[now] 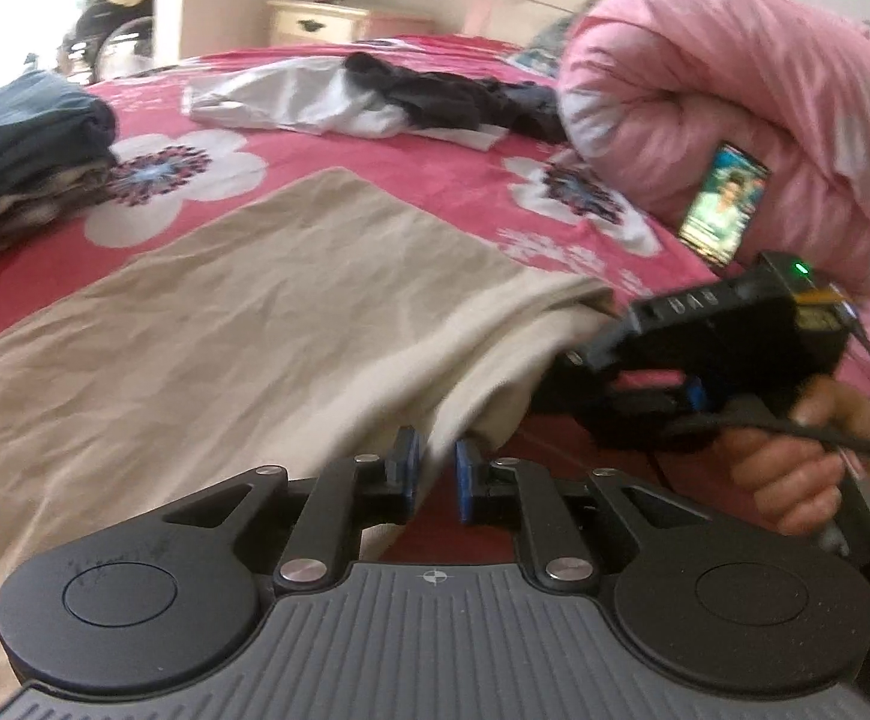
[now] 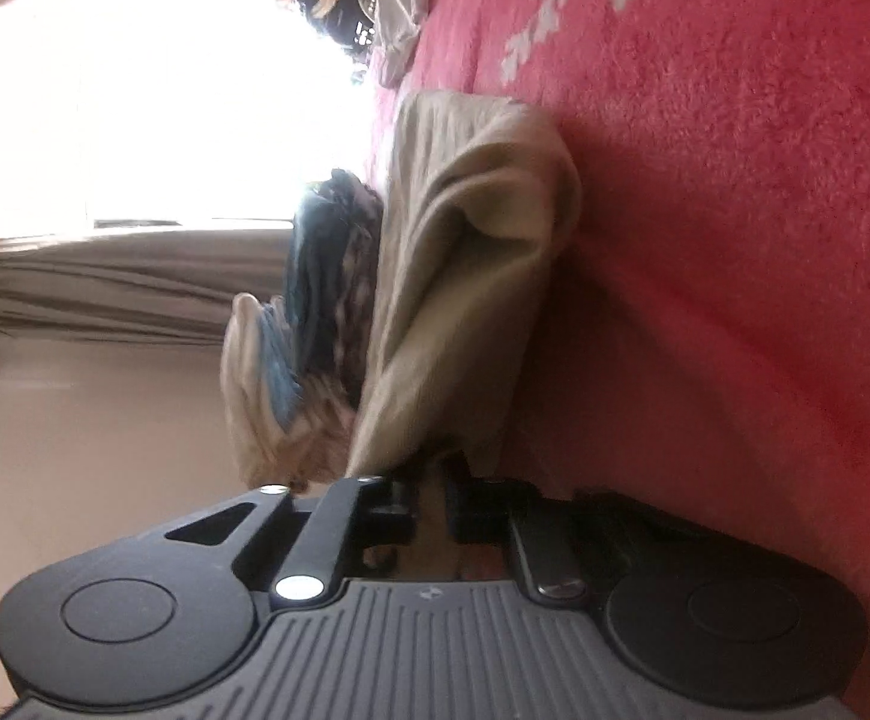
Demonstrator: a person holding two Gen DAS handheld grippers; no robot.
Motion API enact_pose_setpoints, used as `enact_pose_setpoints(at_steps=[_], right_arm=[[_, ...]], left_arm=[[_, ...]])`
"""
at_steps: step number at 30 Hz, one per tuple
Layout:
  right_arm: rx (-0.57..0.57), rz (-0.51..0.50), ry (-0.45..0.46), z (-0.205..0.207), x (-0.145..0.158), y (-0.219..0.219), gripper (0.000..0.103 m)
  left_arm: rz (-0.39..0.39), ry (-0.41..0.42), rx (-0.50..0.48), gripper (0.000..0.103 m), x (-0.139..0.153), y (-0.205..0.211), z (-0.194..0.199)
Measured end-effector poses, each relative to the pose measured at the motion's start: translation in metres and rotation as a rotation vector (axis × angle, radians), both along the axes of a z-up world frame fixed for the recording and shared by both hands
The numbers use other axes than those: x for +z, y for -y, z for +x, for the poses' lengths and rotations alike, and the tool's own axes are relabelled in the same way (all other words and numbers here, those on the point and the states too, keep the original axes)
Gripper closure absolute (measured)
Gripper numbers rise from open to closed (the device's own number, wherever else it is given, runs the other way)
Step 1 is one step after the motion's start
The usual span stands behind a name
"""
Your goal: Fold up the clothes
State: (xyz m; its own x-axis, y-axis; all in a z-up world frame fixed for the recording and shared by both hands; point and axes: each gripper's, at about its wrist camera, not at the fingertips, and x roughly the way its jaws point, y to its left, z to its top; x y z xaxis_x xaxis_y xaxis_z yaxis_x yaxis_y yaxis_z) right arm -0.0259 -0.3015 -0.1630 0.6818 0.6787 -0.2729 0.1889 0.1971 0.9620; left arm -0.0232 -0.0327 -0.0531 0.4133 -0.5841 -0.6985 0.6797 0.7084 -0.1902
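A beige garment [image 1: 225,330] lies spread on the red flowered bedcover [image 1: 339,150]. Its near right corner is lifted and folded over. In the left wrist view my left gripper [image 1: 437,465] has its blue pads shut on that raised edge. To the right, a hand [image 1: 795,468] holds my right gripper; its black housing [image 1: 729,324] reaches into the same fold and its fingertips are hidden by cloth. In the right wrist view, rolled on its side, my right gripper [image 2: 432,483] is shut on the beige garment [image 2: 465,252], which rises from the jaws in a loose fold.
A stack of folded clothes [image 1: 21,168] sits at the left of the bed. White and dark garments [image 1: 375,96] lie at the back. A rolled pink quilt [image 1: 735,90] fills the right, with a lit phone [image 1: 723,204] leaning on it. A bedside cabinet [image 1: 315,21] stands behind.
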Motion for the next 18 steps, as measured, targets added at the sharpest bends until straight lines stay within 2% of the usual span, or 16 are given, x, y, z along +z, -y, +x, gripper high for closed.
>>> enact_pose_setpoints(at_steps=[1,4,11,13,15,18], right_arm=[[0.001,-0.002,0.008,0.000,0.001,0.000,0.094],[0.036,-0.105,-0.019,0.000,0.007,-0.002,0.095],[0.152,-0.300,-0.064,-0.012,0.034,0.003,0.092],[0.171,-0.307,-0.058,-0.016,0.043,0.008,0.090],[0.164,-0.252,-0.031,-0.019,0.052,0.016,0.080],[0.151,-0.178,-0.018,-0.019,0.060,0.022,0.075]], left_arm=[[0.012,0.006,-0.007,0.083,-0.001,0.002,-0.002],[0.049,0.021,-0.016,0.081,-0.006,0.011,-0.004],[0.170,0.105,-0.030,0.081,-0.023,0.031,-0.007],[0.192,0.130,-0.036,0.081,-0.027,0.033,-0.011],[0.219,0.165,-0.048,0.080,-0.029,0.036,-0.016],[0.274,0.232,-0.084,0.078,-0.031,0.042,-0.028]])
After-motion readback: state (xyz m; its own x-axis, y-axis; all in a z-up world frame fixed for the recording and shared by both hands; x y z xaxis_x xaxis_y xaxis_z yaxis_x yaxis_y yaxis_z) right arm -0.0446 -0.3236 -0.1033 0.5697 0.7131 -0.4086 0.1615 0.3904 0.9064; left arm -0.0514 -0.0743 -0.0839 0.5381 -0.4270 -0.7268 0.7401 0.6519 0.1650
